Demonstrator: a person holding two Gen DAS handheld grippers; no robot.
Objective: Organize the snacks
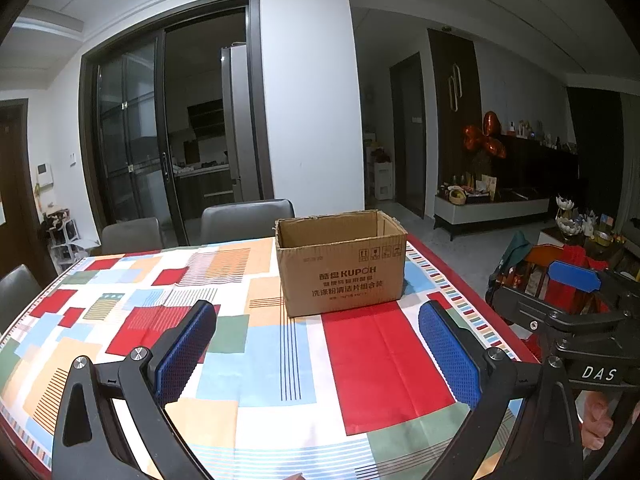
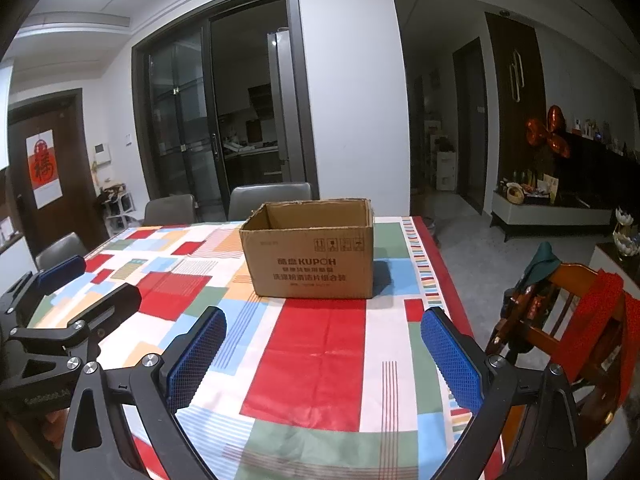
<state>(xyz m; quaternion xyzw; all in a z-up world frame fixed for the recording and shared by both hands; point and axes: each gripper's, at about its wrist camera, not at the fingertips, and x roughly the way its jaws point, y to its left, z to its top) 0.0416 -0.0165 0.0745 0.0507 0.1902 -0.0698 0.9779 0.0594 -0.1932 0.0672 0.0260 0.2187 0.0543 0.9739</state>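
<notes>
The open cardboard box (image 1: pixel 340 264) stands on the patchwork tablecloth (image 1: pixel 256 360), toward the far edge of the table. Its near wall hides the inside, so I cannot tell what it holds. The left gripper (image 1: pixel 318 354) and the right gripper (image 2: pixel 324 356) both hover in front of the box, fingers spread wide, empty. A wooden chair (image 2: pixel 560 320) to the right of the box carries bags, hard to make out.

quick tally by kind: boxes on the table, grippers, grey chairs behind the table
brown cardboard box, open-topped, on the patchwork tablecloth: 1
black grippers with blue pads, left and right, both open: 2
grey padded chairs at the far side: 3
total: 6
</notes>
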